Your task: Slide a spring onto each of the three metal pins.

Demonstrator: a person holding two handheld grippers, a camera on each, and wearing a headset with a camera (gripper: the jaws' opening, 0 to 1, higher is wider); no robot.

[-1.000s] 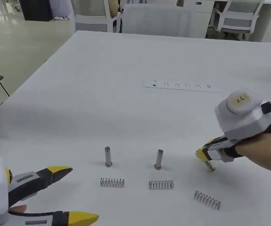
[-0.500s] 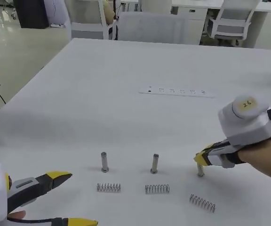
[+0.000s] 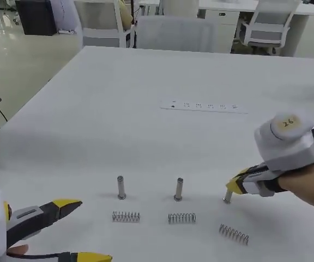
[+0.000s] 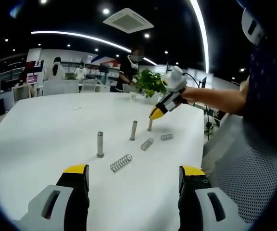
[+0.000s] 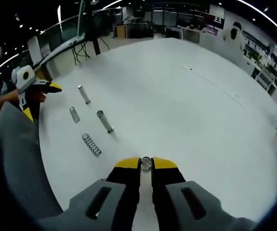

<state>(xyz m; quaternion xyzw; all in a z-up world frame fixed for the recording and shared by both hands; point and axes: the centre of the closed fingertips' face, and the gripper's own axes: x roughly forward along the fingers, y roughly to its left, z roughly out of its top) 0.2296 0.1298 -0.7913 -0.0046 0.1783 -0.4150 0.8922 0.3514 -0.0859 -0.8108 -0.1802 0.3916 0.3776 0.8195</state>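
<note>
1. The white table (image 3: 146,136) carries three metal pins in a row near the front edge, with three springs lying flat in a second row just nearer the person.
2. The left pin (image 3: 121,187) stands upright on its own, and the left spring (image 3: 126,217) lies on its side just in front of it, apart from it.
3. The middle pin (image 3: 179,189) also stands upright, bare, with the middle spring (image 3: 182,218) lying near its foot without touching it.
4. The right gripper (image 5: 145,166) has its yellow-tipped jaws drawn narrow around the top of the right pin (image 3: 227,197); the right gripper view shows the pin's round end pinched between the two tips.
5. That pin hangs roughly upright below the jaws, in line with the other two; its foot seems to be at the table surface, though the head view is too small to be sure of contact.
6. The right spring (image 3: 234,234) lies at a slant on the table, nearer than the held pin and clear of it.
7. The left gripper (image 4: 134,171) hovers at the near left corner, well apart from the pins, its jaws spread wide with nothing between them.
8. A white power strip (image 3: 203,106) lies further back on the table, beyond the pins.
9. No spring sits on any pin.
</note>
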